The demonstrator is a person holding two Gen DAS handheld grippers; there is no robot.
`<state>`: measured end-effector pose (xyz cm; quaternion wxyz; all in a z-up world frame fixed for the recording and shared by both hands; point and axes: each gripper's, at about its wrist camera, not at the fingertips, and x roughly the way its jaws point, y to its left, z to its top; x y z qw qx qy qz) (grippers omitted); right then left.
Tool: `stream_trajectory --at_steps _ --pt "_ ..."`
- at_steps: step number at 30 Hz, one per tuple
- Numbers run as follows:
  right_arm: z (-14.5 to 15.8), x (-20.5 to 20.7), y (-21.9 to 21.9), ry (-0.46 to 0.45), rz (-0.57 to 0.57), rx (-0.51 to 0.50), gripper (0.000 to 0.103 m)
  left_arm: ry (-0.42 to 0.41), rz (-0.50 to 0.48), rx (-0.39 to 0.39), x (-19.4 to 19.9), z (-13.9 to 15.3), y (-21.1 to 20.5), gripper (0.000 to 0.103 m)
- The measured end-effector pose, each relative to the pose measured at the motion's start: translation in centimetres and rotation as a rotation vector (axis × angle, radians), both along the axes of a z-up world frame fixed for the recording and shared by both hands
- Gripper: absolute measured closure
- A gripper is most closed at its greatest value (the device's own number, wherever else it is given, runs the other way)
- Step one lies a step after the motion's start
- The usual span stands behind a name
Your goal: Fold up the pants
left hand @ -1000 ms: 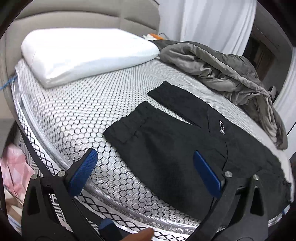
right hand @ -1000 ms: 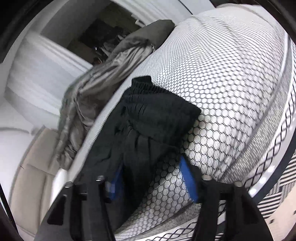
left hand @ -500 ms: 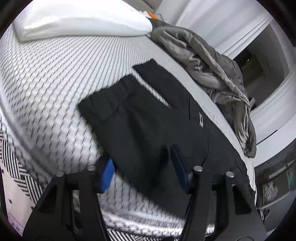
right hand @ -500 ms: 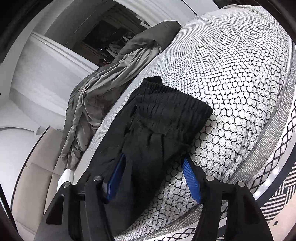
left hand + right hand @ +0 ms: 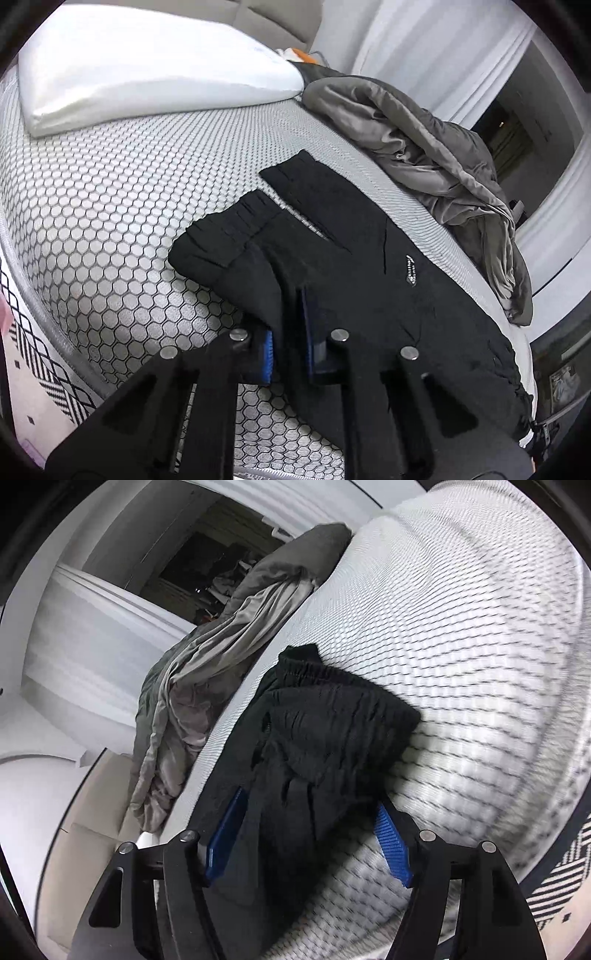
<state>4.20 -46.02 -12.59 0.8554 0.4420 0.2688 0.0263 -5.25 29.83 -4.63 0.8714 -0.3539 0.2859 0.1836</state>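
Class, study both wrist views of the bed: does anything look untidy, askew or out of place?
Yes. A crumpled grey blanket lies heaped along the far edge of the honeycomb-patterned mattress, part of it drooping over the side. The black pants lie bunched at the waistband rather than flat. Nothing looks spilled or damaged.

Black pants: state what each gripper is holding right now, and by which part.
Left gripper has just closed onto the black pants, pinching the near edge of one leg. Right gripper straddles the waistband end, jaws open, gripping nothing.

Open mattress on one side, bedding piled on the other

Bare honeycomb mattress [image 5: 110,206] lies clear between the white pillow [image 5: 140,62] and the black pants [image 5: 369,266]; the crumpled grey duvet [image 5: 443,162] blocks the far side just beside them.
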Motion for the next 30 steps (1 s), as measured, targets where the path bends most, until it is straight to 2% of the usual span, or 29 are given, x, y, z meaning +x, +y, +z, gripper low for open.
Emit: stream_trajectory --at_steps 1,4,9,13,19,30 --pt "0.0 0.2 0.1 0.020 0.002 -0.024 0.056 -0.004 0.002 -0.008 -0.3 -0.1 0.2 0.095" --pt "-0.5 -1.4 -0.1 0.042 -0.020 -0.054 0.089 -0.025 0.017 -0.021 -1.7 -0.3 0.6 0.097" --pt "-2.3 -4.6 -1.2 0.030 -0.029 0.039 0.092 -0.024 0.047 -0.100 -3.7 -1.6 2.3 0.102" --pt "-0.7 -4.6 -0.4 -0.018 -0.031 -0.005 0.092 -0.019 0.050 -0.075 -3.5 -1.4 2.3 0.103" --pt "2.9 -4.7 1.3 -0.099 -0.033 -0.073 0.092 -0.060 0.079 -0.055 -2.9 0.8 2.1 0.103" --pt "7.9 -2.0 1.2 -0.203 -0.102 -0.084 0.092 -0.094 0.078 0.000 0.7 6.6 1.9 0.103"
